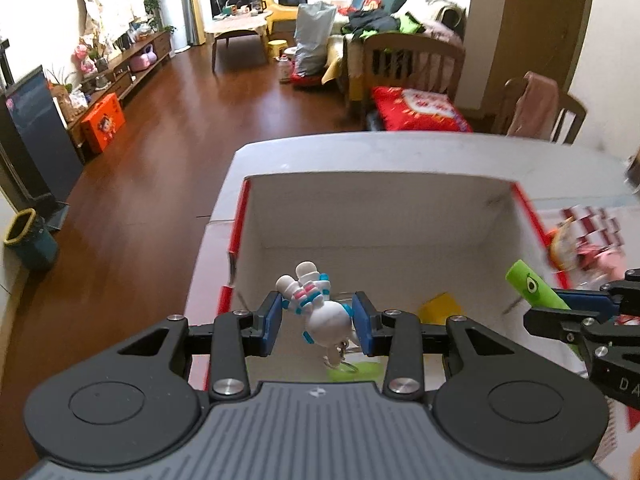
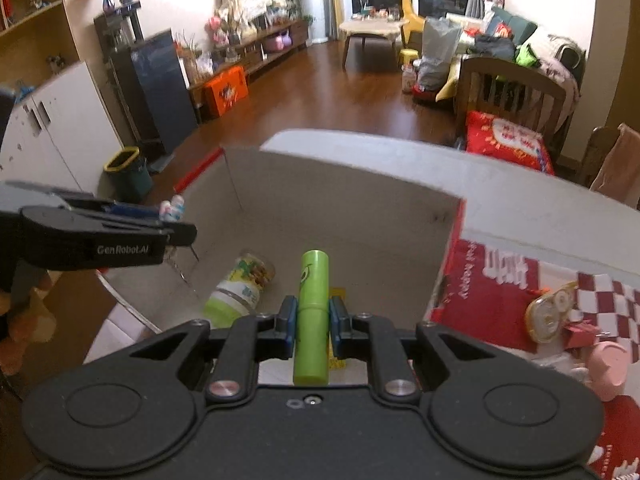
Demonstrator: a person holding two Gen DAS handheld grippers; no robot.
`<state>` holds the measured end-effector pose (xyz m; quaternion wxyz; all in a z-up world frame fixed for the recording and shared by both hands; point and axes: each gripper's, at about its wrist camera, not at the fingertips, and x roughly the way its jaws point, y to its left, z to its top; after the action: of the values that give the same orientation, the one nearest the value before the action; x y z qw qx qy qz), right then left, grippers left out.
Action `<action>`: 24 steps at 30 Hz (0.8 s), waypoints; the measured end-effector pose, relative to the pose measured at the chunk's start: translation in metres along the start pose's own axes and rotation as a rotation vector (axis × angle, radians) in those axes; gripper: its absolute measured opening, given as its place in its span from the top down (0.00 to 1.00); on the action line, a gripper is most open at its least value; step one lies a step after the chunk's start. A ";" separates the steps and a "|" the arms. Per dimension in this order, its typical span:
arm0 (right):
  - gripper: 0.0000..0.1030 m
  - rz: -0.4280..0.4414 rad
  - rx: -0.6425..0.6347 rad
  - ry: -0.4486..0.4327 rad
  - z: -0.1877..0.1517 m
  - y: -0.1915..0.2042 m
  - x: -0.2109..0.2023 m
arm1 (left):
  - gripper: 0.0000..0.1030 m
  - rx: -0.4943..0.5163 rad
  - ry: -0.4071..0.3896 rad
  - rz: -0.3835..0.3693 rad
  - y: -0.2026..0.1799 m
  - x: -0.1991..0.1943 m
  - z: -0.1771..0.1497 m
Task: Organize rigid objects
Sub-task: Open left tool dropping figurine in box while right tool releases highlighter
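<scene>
My left gripper [image 1: 318,320] is shut on a white rabbit figurine [image 1: 320,308] with pink and blue stripes and a key ring, held above the open cardboard box [image 1: 380,208]. My right gripper [image 2: 313,324] is shut on a green tube [image 2: 313,312] with a cartoon face, also over the box [image 2: 340,208]. In the left wrist view the right gripper [image 1: 576,312] comes in from the right with the green tube [image 1: 532,288]. The right wrist view shows the left gripper [image 2: 168,216] at the left with the figurine's ears [image 2: 173,207] poking out.
Inside the box lie a green-capped jar [image 2: 240,288] on its side and a yellow block [image 1: 440,306]. Right of the box, on a red and white checked cloth [image 2: 600,296], sit a tape dispenser [image 2: 550,312] and a pink object [image 2: 608,364]. A wooden floor and furniture lie beyond.
</scene>
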<state>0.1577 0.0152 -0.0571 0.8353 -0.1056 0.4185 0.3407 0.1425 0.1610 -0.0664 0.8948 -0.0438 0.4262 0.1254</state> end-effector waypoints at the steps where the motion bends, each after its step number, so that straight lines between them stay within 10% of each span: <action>1: 0.85 -0.002 0.000 0.012 0.000 0.001 0.006 | 0.64 0.011 0.010 0.007 0.000 0.005 0.000; 24: 0.85 0.026 -0.018 0.181 -0.003 0.027 0.063 | 0.64 0.153 0.142 0.005 -0.019 0.071 0.001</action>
<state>0.1645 0.0641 -0.1045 0.7885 -0.1378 0.4905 0.3445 0.1910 0.1562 -0.1212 0.8627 0.0168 0.4971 0.0913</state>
